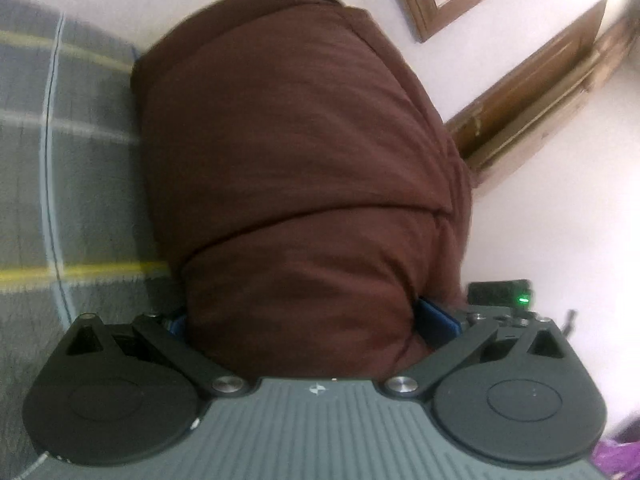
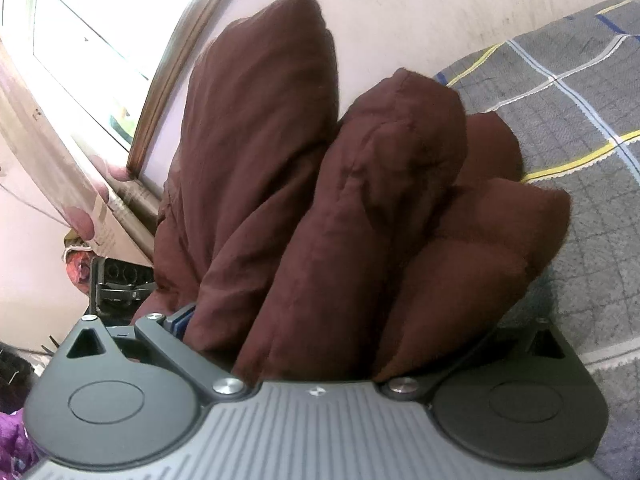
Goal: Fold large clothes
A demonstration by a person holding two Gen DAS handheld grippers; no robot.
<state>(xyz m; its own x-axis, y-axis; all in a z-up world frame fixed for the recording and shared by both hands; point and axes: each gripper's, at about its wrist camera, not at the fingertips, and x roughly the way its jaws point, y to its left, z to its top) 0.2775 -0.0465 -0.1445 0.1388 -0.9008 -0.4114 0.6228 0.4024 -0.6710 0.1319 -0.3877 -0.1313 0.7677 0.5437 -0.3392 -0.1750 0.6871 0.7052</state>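
Note:
A large dark brown garment (image 1: 296,152) fills the middle of the left wrist view, bunched in thick folds over a grey checked bedspread (image 1: 68,152). My left gripper (image 1: 304,320) is shut on a wad of it; the cloth hides most of the blue pads (image 1: 436,320). In the right wrist view the same brown garment (image 2: 352,208) hangs in several puffy folds. My right gripper (image 2: 320,332) is shut on a thick bunch of it, with one blue pad (image 2: 182,318) showing at the left. The other gripper's body (image 2: 116,284) shows at the left.
The grey checked bedspread (image 2: 580,128) lies to the right. A pale wall with a wooden-framed window (image 2: 80,40) is behind. A wooden door frame (image 1: 532,92) stands at the right. Purple cloth (image 2: 16,440) lies at the lower left.

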